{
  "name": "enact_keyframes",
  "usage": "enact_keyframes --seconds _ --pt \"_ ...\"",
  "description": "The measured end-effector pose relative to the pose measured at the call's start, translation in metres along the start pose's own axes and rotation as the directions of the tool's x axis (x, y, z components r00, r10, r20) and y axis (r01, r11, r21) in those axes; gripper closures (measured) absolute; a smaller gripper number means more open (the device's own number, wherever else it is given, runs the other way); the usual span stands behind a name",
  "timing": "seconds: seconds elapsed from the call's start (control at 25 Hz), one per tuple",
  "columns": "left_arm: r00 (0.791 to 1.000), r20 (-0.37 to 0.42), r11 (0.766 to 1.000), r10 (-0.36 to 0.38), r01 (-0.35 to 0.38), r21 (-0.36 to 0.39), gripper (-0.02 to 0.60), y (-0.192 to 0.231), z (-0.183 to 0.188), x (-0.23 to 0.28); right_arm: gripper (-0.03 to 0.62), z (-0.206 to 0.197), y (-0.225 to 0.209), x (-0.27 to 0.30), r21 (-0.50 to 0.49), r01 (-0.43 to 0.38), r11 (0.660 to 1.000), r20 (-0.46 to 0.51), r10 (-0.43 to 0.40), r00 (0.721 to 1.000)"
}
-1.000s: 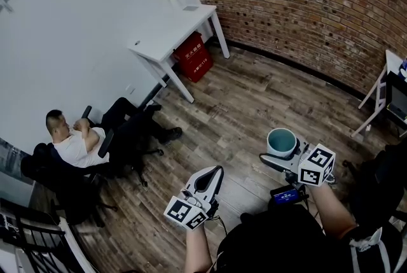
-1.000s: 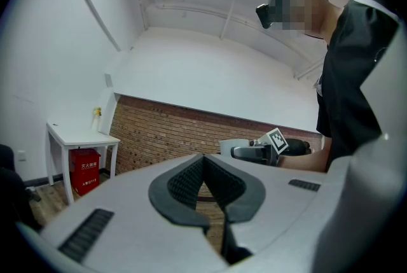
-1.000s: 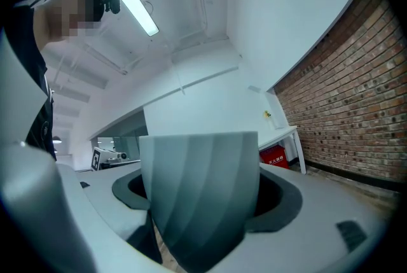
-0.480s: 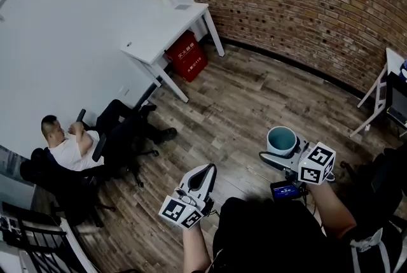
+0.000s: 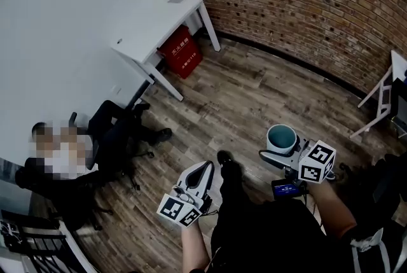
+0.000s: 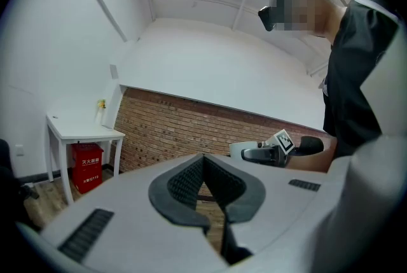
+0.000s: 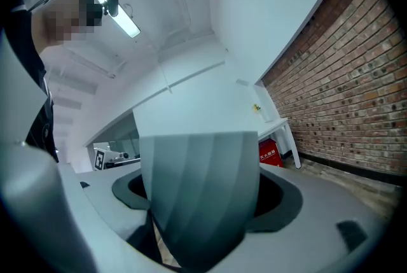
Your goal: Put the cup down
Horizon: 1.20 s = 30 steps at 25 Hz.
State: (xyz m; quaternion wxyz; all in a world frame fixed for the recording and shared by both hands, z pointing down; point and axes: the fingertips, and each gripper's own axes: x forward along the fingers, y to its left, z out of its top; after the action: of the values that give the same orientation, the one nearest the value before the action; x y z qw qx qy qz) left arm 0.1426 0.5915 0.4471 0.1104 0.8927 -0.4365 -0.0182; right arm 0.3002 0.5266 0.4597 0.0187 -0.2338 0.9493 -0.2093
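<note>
**Teal cup in the air, no surface under it**

The right gripper (image 5: 278,153) pinches the cup (image 5: 282,138) by its sides. The cup is upright between the jaws, mouth up. Below it is only floor (image 5: 254,97). The table (image 5: 159,28) lies well ahead and to the left. The left gripper (image 5: 203,171) is pressed together and empty.

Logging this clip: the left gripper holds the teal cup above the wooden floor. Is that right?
Not quite: the right gripper holds the teal cup, seen between its jaws in the right gripper view. The left gripper is shut and empty. The cup is above the wooden floor.
</note>
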Motion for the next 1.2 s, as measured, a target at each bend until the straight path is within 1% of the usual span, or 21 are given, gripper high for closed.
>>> enact_keyframes --seconds 0.12,0.2,0.28,0.4,0.56,0.68,0.8,0.96,1.2 --pt "1.0 0.002 1.0 -0.012 0.012 -0.005 0.574 0.043 0.001 0.021 0.191 0.005 -0.023 0.034 -0.006 0.012 1.0 -0.013 -0.012 1.0" --pt "1.0 0.003 1.0 -0.016 0.016 0.0 0.574 0.078 0.008 0.039 0.191 0.015 -0.042 0.06 -0.011 0.03 0.999 -0.013 -0.031 0.999" --pt "1.0 0.002 1.0 -0.022 0.022 0.015 0.574 0.115 0.02 0.056 0.191 0.031 -0.061 0.091 -0.015 0.038 0.999 -0.006 -0.038 0.999" --pt "0.999 -0.006 0.999 -0.031 0.031 0.04 0.574 0.171 0.04 0.078 0.191 0.061 -0.086 0.149 -0.027 0.023 0.999 0.011 -0.023 1.0" --pt "0.998 -0.047 0.998 -0.036 0.039 0.051 0.574 0.249 0.056 0.101 0.191 0.098 -0.117 0.234 -0.039 0.018 0.999 0.025 -0.017 1.0" --pt "0.997 -0.06 0.996 -0.047 0.051 0.067 0.574 0.294 0.07 0.116 0.191 0.115 -0.138 0.284 -0.046 0.025 0.999 0.026 -0.023 0.999" --pt "0.997 -0.064 0.998 -0.041 0.045 0.053 0.574 0.331 0.079 0.125 0.191 0.119 -0.155 0.317 -0.029 0.035 0.999 0.008 -0.035 0.999" --pt "0.998 -0.061 0.999 -0.034 0.036 0.023 0.574 0.368 0.08 0.135 0.191 0.119 -0.181 0.346 -0.003 0.057 0.998 -0.007 -0.057 0.998" --pt "0.999 -0.045 1.0 -0.017 0.018 0.011 0.574 0.421 0.088 0.168 0.191 0.13 -0.228 0.392 0.016 0.052 0.999 -0.009 -0.052 0.999"
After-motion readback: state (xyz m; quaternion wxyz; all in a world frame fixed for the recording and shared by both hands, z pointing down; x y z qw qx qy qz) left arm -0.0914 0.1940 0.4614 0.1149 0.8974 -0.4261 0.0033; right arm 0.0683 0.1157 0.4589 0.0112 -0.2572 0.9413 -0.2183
